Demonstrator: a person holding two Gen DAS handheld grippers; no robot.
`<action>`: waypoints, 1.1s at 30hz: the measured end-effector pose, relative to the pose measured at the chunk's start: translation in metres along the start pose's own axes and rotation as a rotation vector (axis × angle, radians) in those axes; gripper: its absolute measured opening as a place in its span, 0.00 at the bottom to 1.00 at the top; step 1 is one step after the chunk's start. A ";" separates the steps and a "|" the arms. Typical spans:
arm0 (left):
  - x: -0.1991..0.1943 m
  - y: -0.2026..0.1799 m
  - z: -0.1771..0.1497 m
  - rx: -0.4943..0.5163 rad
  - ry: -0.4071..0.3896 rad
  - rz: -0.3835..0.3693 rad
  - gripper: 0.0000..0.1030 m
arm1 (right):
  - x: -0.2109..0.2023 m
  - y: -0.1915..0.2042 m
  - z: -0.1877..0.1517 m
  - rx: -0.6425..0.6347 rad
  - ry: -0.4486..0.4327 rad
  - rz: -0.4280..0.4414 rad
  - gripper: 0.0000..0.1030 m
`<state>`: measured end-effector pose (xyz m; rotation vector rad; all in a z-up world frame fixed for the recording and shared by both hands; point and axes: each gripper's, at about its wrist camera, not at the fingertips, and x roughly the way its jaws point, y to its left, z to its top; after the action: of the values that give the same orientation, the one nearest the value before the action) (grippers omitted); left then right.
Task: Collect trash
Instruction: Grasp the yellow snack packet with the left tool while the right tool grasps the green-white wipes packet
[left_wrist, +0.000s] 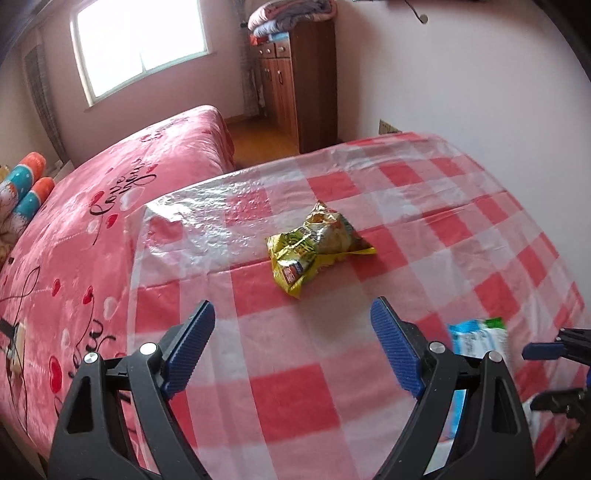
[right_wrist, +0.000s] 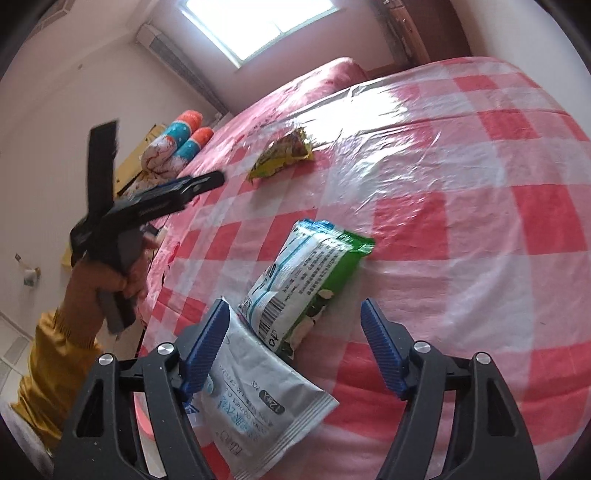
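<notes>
Pink walls and a bright window stand behind a counter (left_wrist: 369, 387) draped in a glossy red-and-white checked plastic cloth, with a pink printed bed (left_wrist: 92, 221) running along its far-left side. Your left claw (left_wrist: 291, 317) hangs open and empty, aimed down at the crumpled yellow foil snack wrapper (left_wrist: 314, 247), which lies alone toward the middle of the counter, apart from both blue pads. Your right claw (right_wrist: 295, 314) is also spread, nothing pinched: the green-and-white printed plastic packet (right_wrist: 306, 280) lies between its pads, leaning toward the left one, with its near end resting on the flat grey-white foil sachet (right_wrist: 258, 406) that sits close to the near edge, under the left pad. Judging by how things lie, the step in hand is a grasp on each side. For the yellow wrapper, bring the left claw lower and forward until the pads straddle its puffed middle, not the thin tail, which would likely slip. On the right, centre the green packet between the pads before you squeeze; as it stands you risk catching the sachet's corner too, or pushing the packet sideways. Keep the tips just off the slick cloth so it does not bunch and drag the litter along.
</notes>
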<state>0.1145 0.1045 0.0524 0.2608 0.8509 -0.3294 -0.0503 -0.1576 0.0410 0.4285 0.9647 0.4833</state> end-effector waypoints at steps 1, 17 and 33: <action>0.006 0.000 0.003 0.008 0.005 -0.008 0.84 | 0.003 0.001 -0.001 -0.012 0.007 -0.002 0.71; 0.085 0.001 0.041 0.051 0.061 -0.109 0.84 | 0.032 0.012 0.016 -0.129 0.040 -0.063 0.60; 0.105 -0.006 0.050 -0.016 0.034 -0.203 0.63 | 0.063 0.032 0.037 -0.304 0.081 -0.118 0.65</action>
<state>0.2106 0.0624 0.0026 0.1652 0.9150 -0.5089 0.0049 -0.1010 0.0348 0.0784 0.9694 0.5328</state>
